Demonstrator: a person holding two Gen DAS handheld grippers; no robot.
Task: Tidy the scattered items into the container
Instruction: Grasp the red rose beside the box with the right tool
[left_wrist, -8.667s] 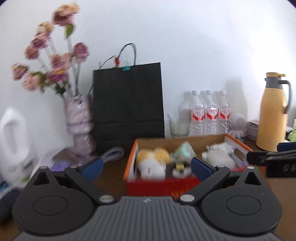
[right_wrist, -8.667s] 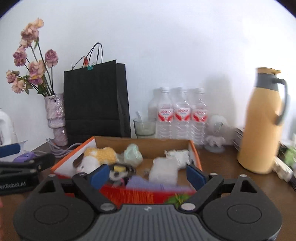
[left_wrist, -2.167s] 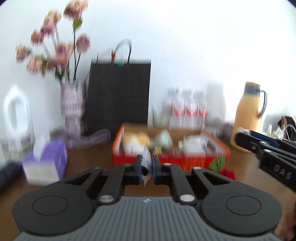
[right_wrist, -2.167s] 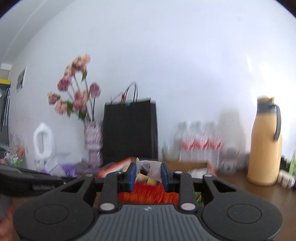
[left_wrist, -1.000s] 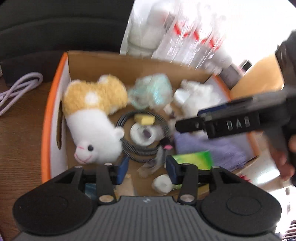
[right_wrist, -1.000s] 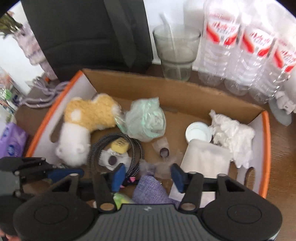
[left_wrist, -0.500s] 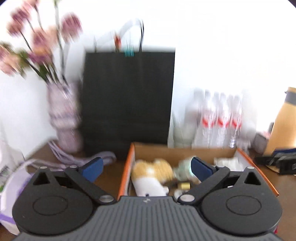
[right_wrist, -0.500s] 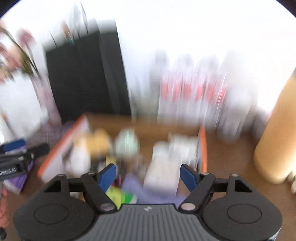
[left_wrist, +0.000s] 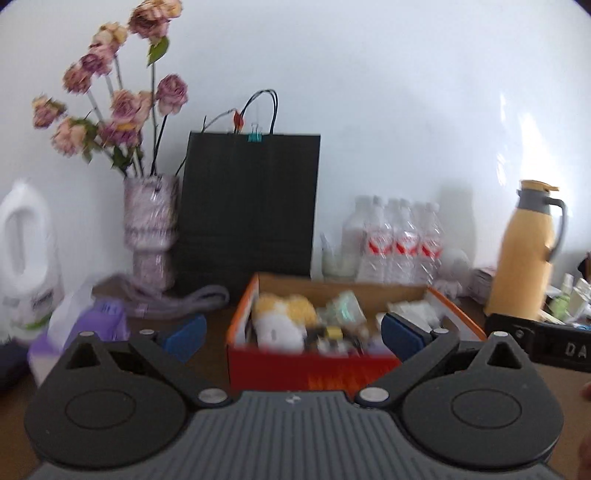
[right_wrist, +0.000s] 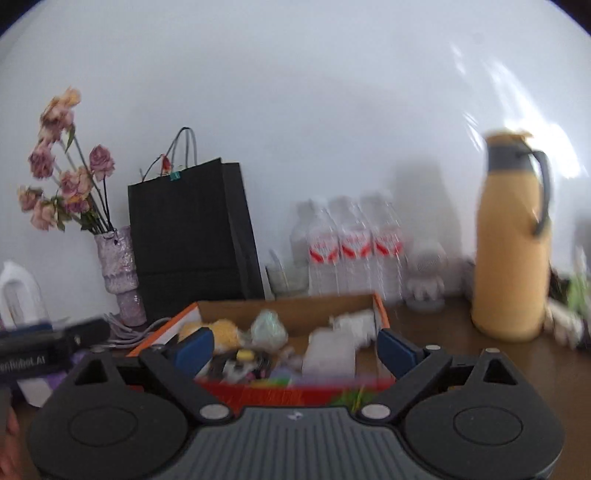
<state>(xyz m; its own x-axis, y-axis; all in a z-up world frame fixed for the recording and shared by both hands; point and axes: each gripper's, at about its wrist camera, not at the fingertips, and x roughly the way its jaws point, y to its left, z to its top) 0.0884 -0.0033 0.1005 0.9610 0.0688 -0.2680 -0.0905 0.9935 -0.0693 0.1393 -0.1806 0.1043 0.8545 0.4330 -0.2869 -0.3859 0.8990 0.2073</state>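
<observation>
An orange-and-red cardboard box (left_wrist: 310, 367) stands on the brown table, also in the right wrist view (right_wrist: 291, 393). It holds a yellow-and-white plush toy (left_wrist: 282, 317), a pale green crumpled item (right_wrist: 269, 329), a white packet (right_wrist: 329, 353) and several small items. My left gripper (left_wrist: 291, 338) is open and empty, held back in front of the box. My right gripper (right_wrist: 295, 350) is open and empty, also in front of the box. The right gripper shows at the right edge of the left wrist view (left_wrist: 546, 347).
Behind the box stand a black paper bag (left_wrist: 249, 206), a vase of dried roses (left_wrist: 149, 229), water bottles (left_wrist: 399, 245) and a glass (right_wrist: 286, 278). A yellow thermos (right_wrist: 511, 240) stands right. A purple tissue pack (left_wrist: 81, 326) and white jug (left_wrist: 24, 254) are left.
Both grippers have let go over the box, opened wide, and drawn back and up from it to a level view of the table.
</observation>
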